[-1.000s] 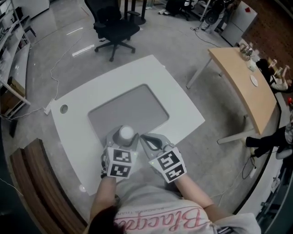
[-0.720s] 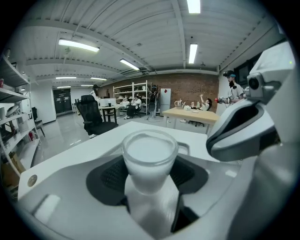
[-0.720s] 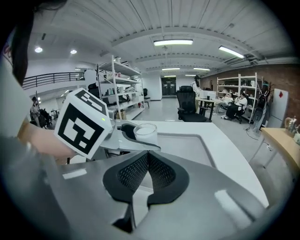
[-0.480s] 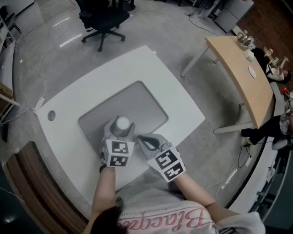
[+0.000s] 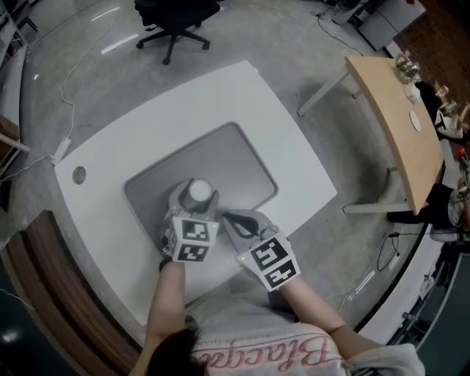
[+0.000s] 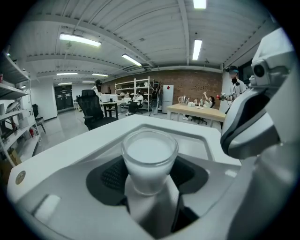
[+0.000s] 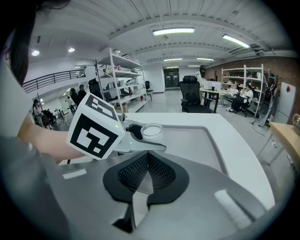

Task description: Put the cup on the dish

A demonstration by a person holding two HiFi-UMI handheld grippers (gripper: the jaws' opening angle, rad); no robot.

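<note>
A white cup (image 5: 200, 192) stands upright between the jaws of my left gripper (image 5: 197, 203), which is shut on its lower body. In the left gripper view the cup (image 6: 150, 159) fills the middle, its rim above the dark pads (image 6: 110, 176). It hangs over the near edge of the grey rectangular dish (image 5: 228, 158) set in the white table (image 5: 294, 158). Just to the right, my right gripper (image 5: 228, 217) is shut with nothing in it, pads pressed together (image 7: 145, 157). The right gripper view shows the left gripper's marker cube (image 7: 96, 126) and the cup (image 7: 151, 130) over the dish (image 7: 187, 140).
A cable hole (image 5: 78, 175) marks the table's left corner. A black office chair (image 5: 172, 15) stands beyond the table. A wooden desk (image 5: 400, 110) with small items is at the right. A brown bench (image 5: 44, 294) runs along the near left.
The left gripper with the cup has moved a little forward, from the dish's near edge to over it. The right gripper stays beside it, still shut.
</note>
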